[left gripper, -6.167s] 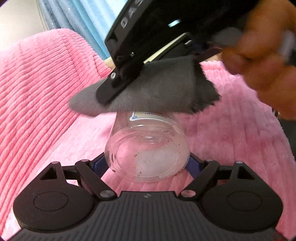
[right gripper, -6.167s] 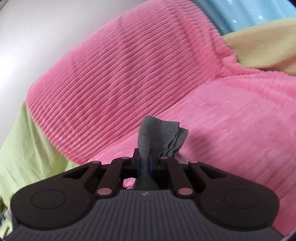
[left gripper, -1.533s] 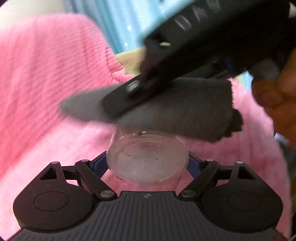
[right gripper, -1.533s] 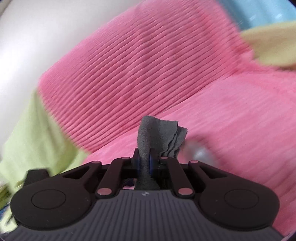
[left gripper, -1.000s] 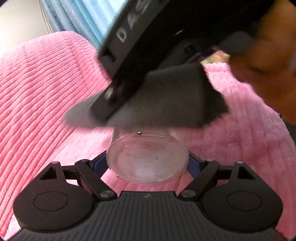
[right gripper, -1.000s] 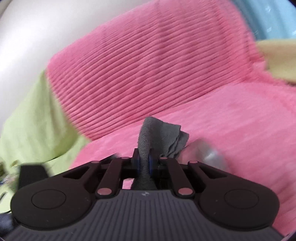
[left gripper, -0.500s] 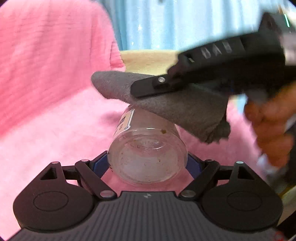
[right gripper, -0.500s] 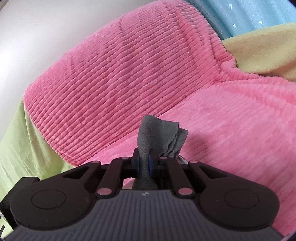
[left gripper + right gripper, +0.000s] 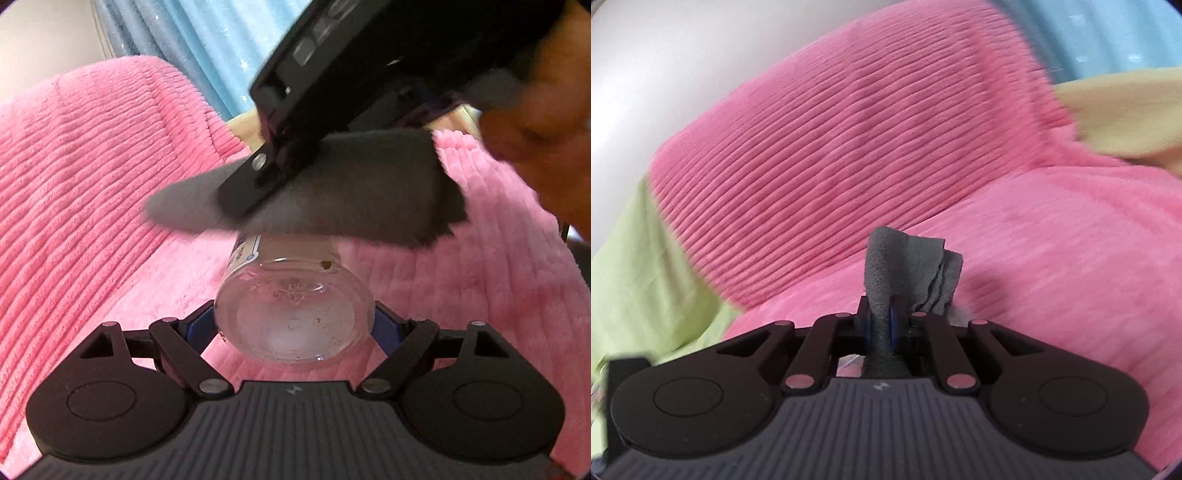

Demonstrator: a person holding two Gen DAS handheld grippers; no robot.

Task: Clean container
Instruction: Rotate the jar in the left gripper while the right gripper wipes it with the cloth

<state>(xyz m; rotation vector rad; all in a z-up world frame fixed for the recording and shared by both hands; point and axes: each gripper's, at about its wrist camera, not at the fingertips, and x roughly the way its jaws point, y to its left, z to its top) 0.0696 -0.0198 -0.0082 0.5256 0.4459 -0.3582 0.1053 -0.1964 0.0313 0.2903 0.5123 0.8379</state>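
Left gripper [image 9: 293,325] clamping glass jar [image 9: 293,314]; right gripper [image 9: 882,321] pinching grey cloth [image 9: 908,266]

Soft, even daylight, bright throughout; faint shadow beneath the grey cloth [image 9: 908,266]. Fisheye curvature bends both views, with dark vignetted corners. Motion blur smears the right tool [image 9: 258,177] and hand [image 9: 535,122]; pink blanket [image 9: 849,147] ribs blur toward the frame edges
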